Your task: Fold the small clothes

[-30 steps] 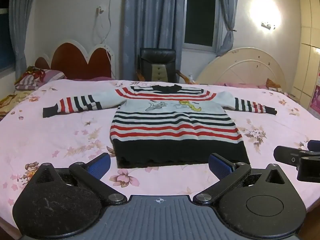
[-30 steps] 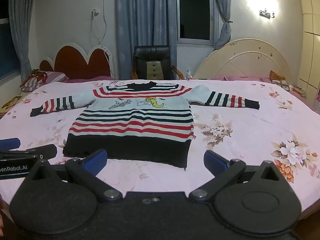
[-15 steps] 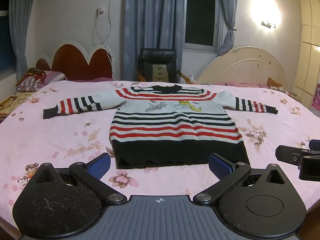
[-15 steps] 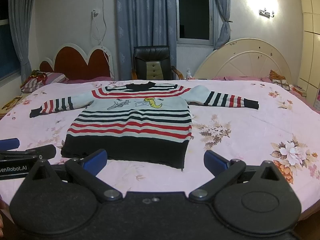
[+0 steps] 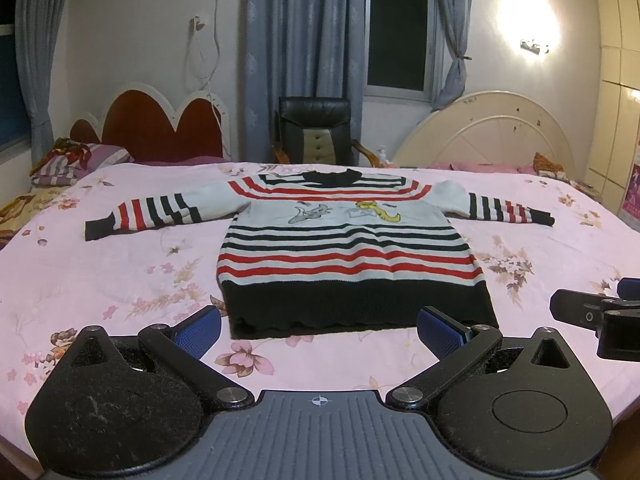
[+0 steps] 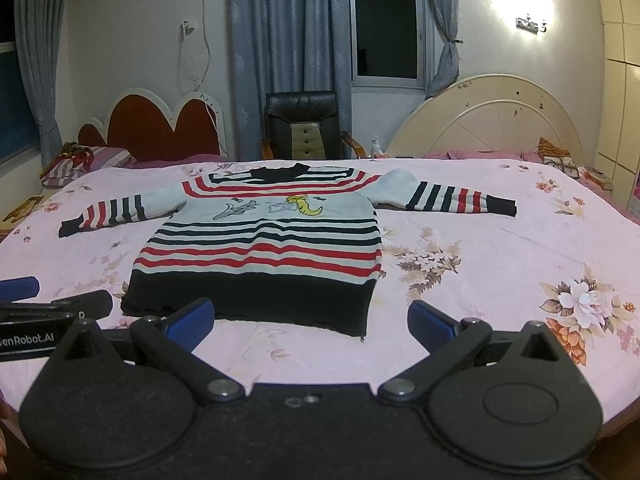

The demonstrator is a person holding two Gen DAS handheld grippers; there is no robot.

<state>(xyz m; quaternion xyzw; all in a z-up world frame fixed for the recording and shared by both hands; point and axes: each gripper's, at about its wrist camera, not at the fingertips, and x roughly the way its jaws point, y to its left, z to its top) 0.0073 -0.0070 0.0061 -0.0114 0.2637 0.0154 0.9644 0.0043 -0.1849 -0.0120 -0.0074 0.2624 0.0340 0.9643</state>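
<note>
A small striped sweater [image 5: 344, 248] lies flat and face up on the pink floral bedspread [image 5: 100, 272], sleeves spread to both sides, black hem nearest me. It also shows in the right wrist view [image 6: 264, 248]. My left gripper [image 5: 320, 330] is open and empty, just short of the hem. My right gripper [image 6: 312, 320] is open and empty, near the hem's right corner. Each gripper shows at the edge of the other's view: the right one [image 5: 596, 316], the left one [image 6: 44, 312].
A red heart-shaped headboard [image 5: 156, 128] and striped pillows [image 5: 80, 160] stand at the back left. A black chair [image 5: 316, 132] stands behind the bed. A cream headboard [image 5: 492, 136] stands at the back right.
Both grippers have drifted slightly, so the sweater sits a little differently in the views. Both stay open and empty. The sweater has not moved.
</note>
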